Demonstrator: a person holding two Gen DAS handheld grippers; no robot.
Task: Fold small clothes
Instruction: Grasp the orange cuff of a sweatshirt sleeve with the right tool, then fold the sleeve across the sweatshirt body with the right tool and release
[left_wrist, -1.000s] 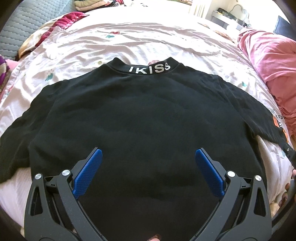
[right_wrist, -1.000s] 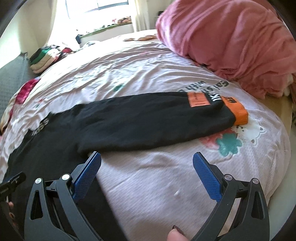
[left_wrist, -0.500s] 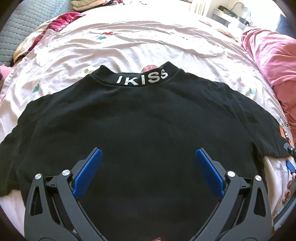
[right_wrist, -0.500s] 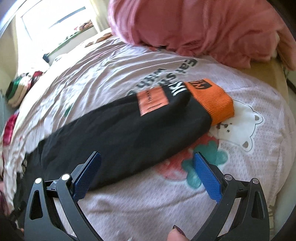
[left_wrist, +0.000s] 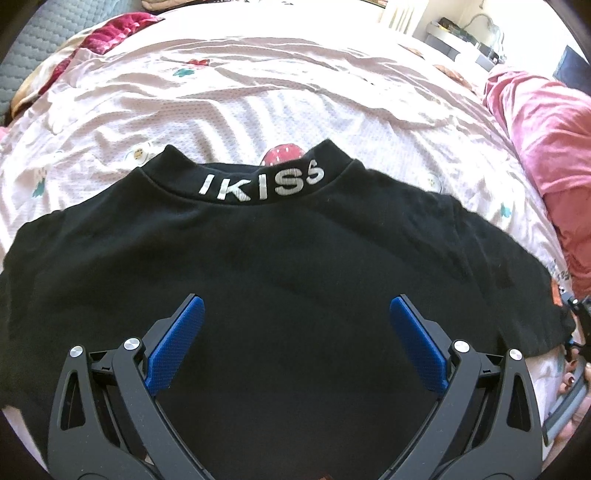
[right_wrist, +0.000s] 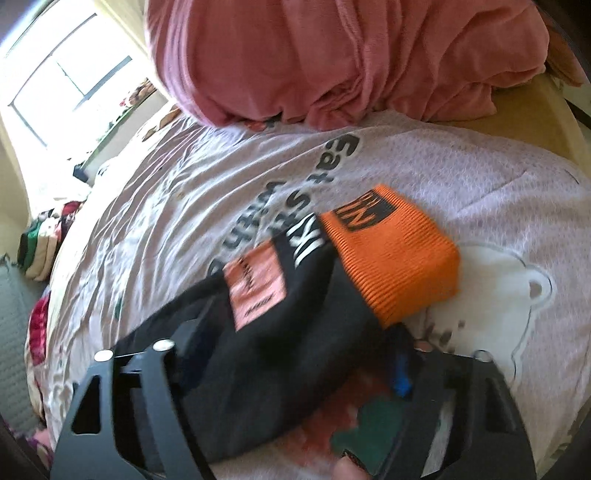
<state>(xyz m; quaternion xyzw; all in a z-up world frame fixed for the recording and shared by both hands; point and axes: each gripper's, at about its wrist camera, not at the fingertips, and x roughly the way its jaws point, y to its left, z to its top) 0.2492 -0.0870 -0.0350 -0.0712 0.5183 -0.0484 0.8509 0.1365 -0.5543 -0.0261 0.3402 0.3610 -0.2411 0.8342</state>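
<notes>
On the bed (left_wrist: 280, 96), a black sweater (left_wrist: 280, 266) lies spread flat. Left claw (left_wrist: 293, 332) hovers wide open, empty. Right claw (right_wrist: 291, 354) is closing around the sleeve (right_wrist: 280, 332) beside its orange cuff (right_wrist: 395, 254). Next, probably, fold that sleeve inward once gripped.

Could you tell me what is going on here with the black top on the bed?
A person with a gripper in each hand is about to fold a black sweatshirt spread flat on the bed sheet. The right gripper is closing around the sleeve just short of its orange cuff. The left gripper hovers open over the sweatshirt's body, holding nothing. No fold has been made yet.
</notes>
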